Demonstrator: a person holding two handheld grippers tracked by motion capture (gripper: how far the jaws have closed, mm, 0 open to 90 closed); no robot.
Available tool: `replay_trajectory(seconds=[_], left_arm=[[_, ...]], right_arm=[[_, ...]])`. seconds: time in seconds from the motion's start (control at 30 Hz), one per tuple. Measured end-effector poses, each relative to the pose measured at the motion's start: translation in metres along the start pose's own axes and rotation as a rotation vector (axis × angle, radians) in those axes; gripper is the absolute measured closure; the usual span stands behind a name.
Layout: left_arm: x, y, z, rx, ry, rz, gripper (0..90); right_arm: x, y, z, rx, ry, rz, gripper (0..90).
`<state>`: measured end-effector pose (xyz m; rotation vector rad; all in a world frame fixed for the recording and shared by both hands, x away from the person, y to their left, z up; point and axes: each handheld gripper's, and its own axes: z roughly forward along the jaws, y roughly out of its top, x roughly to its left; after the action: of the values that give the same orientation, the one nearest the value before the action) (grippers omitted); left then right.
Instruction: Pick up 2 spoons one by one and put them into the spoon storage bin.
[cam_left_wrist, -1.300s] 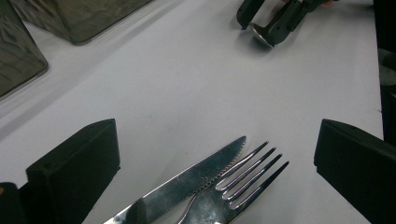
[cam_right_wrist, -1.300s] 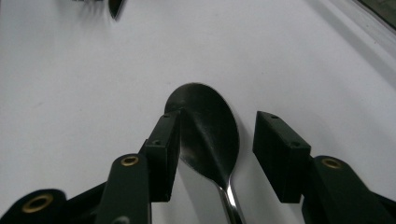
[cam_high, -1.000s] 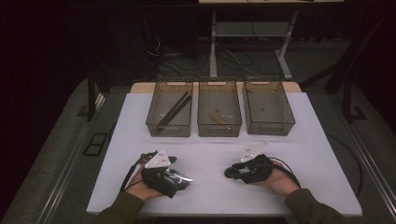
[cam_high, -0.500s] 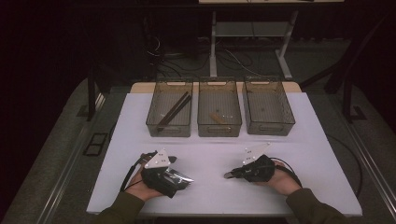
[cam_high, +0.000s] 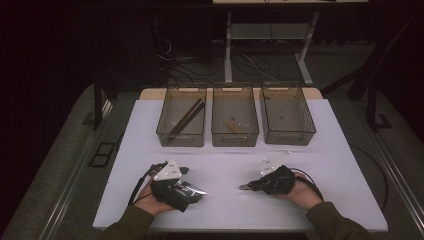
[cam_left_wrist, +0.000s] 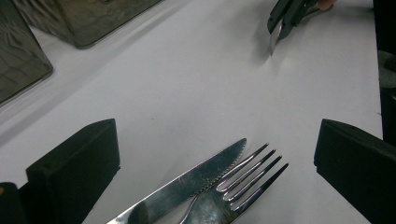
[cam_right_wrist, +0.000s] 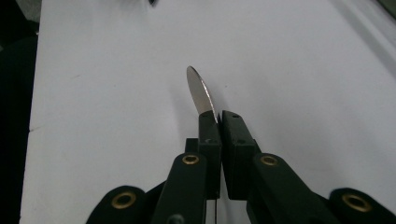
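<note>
A steel knife (cam_left_wrist: 187, 182) and fork (cam_left_wrist: 243, 179) lie side by side on the white table (cam_high: 225, 160). My left gripper (cam_left_wrist: 217, 135) stands wide open over them, one black jaw on each side and neither touching. From above, my left gripper (cam_high: 192, 187) is at the front left with the cutlery glinting under it. My right gripper (cam_right_wrist: 218, 119) is shut on a thin, round-ended piece of metal cutlery (cam_right_wrist: 200, 91) that pokes out past its tips just above the table. From above, my right gripper (cam_high: 250, 186) sits at the front right and points left.
Three clear bins stand in a row at the back: the left bin (cam_high: 180, 141) holds dark sticks (cam_high: 186, 119), the middle bin (cam_high: 235, 142) a brownish item (cam_high: 232, 126), and the right bin (cam_high: 289, 141) looks bare. Cables trail from both grippers.
The right gripper's jaws have closed onto the thin metal piece. Both hands have stayed where they were.
</note>
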<state>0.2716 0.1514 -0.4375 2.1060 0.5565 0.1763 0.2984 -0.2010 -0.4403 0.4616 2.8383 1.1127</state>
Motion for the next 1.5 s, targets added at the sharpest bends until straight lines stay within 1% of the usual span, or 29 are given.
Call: replay_trajectory(seconds=[0.07, 0.1, 0.17, 0.2, 0.23, 0.27, 0.33, 0.37, 0.5, 0.73, 0.93, 1.0, 1.07, 1.17, 1.23, 1.43, 1.5], left_arm=[[0.001, 0.0, 0.0, -0.005, -0.003, -0.008, 0.0], [0.001, -0.001, 0.0, -0.009, -0.005, -0.012, 0.0], [0.0, -0.001, 0.0, -0.01, -0.003, -0.011, 0.0], [0.0, 0.0, 0.0, -0.008, -0.003, -0.011, 0.0], [-0.001, 0.0, 0.0, -0.011, -0.005, -0.013, 0.0], [-0.001, 0.0, 0.0, -0.011, -0.007, -0.013, 0.0], [0.0, 0.0, 0.001, -0.012, -0.009, -0.014, 0.0], [0.0, 0.0, 0.001, -0.01, -0.01, -0.014, 0.0], [-0.001, 0.0, 0.001, -0.012, -0.013, -0.016, 0.0], [0.0, 0.0, 0.002, -0.009, -0.018, -0.017, 0.0], [0.0, -0.001, 0.002, -0.014, -0.019, -0.028, 0.0], [0.0, -0.001, 0.002, -0.014, -0.019, -0.029, 0.0], [0.0, -0.001, 0.002, -0.018, -0.019, -0.034, 0.0], [0.001, -0.001, 0.002, -0.017, -0.019, -0.032, 0.0], [0.0, -0.001, 0.002, -0.026, -0.019, -0.04, 0.0], [0.001, -0.001, 0.003, -0.023, -0.021, -0.044, 0.0], [0.002, -0.002, 0.002, -0.026, -0.021, -0.051, 0.0]], right_arm=[[-0.001, 0.001, -0.002, -0.011, -0.01, 0.011, 87.3], [0.0, 0.002, -0.003, -0.024, -0.008, 0.045, 87.4], [-0.002, 0.003, -0.005, -0.032, -0.017, 0.053, 87.3], [-0.004, 0.003, -0.005, -0.033, -0.025, 0.044, 87.3], [-0.005, 0.004, -0.006, -0.039, -0.028, 0.051, 87.3], [-0.004, 0.005, -0.006, -0.047, -0.023, 0.075, 87.3], [-0.005, 0.007, -0.008, -0.059, -0.037, 0.084, 87.3], [-0.005, 0.008, -0.008, -0.069, -0.036, 0.096, 87.3], [-0.01, 0.012, -0.012, -0.094, -0.071, 0.119, 87.3], [-0.02, 0.019, -0.021, -0.171, -0.112, 0.164, 87.3], [-0.029, 0.026, -0.025, -0.219, -0.137, 0.194, 87.3], [-0.033, 0.029, -0.025, -0.232, -0.145, 0.208, 87.3], [-0.036, 0.031, -0.025, -0.232, -0.162, 0.215, 87.3], [-0.041, 0.036, -0.028, -0.242, -0.181, 0.229, 87.3], [-0.045, 0.039, -0.03, -0.257, -0.192, 0.237, 87.3], [-0.059, 0.054, -0.039, -0.301, -0.231, 0.258, 87.3], [-0.064, 0.06, -0.041, -0.308, -0.25, 0.259, 87.3]])
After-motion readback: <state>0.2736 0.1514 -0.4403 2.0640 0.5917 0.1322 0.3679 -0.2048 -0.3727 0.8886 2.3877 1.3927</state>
